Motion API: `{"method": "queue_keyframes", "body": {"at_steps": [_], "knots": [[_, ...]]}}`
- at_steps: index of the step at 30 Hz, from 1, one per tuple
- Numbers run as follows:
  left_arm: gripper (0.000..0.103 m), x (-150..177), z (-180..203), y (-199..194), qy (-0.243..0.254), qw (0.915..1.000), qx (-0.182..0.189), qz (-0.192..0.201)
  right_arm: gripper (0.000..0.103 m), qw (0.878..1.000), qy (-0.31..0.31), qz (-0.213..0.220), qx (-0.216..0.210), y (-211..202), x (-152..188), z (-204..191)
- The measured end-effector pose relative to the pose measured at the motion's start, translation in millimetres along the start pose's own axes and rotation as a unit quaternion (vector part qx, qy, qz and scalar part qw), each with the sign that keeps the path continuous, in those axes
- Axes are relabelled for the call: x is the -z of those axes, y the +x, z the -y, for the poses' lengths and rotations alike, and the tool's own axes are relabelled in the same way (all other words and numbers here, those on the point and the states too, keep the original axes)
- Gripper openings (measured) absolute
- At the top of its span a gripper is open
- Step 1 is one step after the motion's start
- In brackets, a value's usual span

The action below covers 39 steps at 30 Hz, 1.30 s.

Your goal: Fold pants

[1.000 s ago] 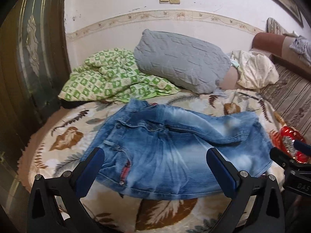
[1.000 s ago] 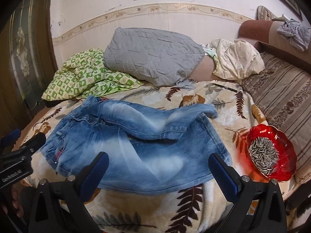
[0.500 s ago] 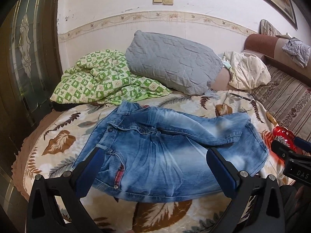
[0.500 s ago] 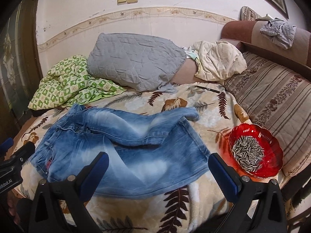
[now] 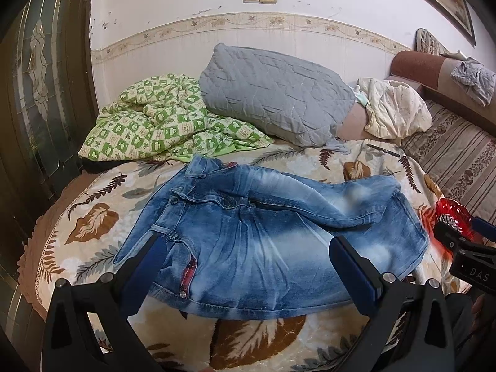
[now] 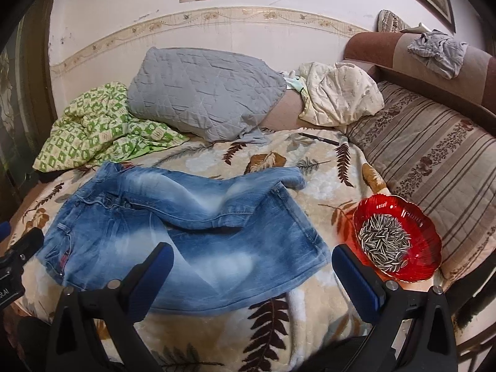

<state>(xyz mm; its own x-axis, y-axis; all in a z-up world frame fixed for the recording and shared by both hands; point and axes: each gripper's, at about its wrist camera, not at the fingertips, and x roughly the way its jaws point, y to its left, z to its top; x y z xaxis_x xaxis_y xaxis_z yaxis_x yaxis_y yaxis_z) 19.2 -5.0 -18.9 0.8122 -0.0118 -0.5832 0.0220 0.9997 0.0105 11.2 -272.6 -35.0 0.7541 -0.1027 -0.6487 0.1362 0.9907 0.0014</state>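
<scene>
Left wrist view: jeans lie spread on the bed, one leg crossed over. Both the left gripper and right gripper hang spread and empty. Denim looks heavy, limp; waistband or hem should grip best.

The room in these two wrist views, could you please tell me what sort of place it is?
Most likely a lived-in bedroom at home. The faded blue denim jeans lie on a bed under a leaf-patterned fleece blanket, with a grey quilted pillow and a crumpled green checked quilt against the wall.
</scene>
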Motion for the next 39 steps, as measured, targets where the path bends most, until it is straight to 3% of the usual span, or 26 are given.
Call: {"method": "queue_keyframes", "body": {"at_steps": [30, 33, 39], "knots": [[0.103, 1.5, 16.7, 27.3, 0.019, 0.9993, 0.015, -0.029, 0.103, 1.000, 0.003, -0.030, -0.008, 26.9, 6.9, 9.4], [0.103, -4.1, 24.9, 33.1, 0.026, 0.9985, 0.037, -0.031, 0.103, 0.999, 0.006, -0.031, -0.012, 31.8, 5.5, 16.6], [0.103, -26.7, 53.3, 52.2, 0.085, 0.9867, 0.138, -0.019, 0.103, 0.998, 0.002, -0.031, -0.055, 44.3, -18.6, 47.0]]}}
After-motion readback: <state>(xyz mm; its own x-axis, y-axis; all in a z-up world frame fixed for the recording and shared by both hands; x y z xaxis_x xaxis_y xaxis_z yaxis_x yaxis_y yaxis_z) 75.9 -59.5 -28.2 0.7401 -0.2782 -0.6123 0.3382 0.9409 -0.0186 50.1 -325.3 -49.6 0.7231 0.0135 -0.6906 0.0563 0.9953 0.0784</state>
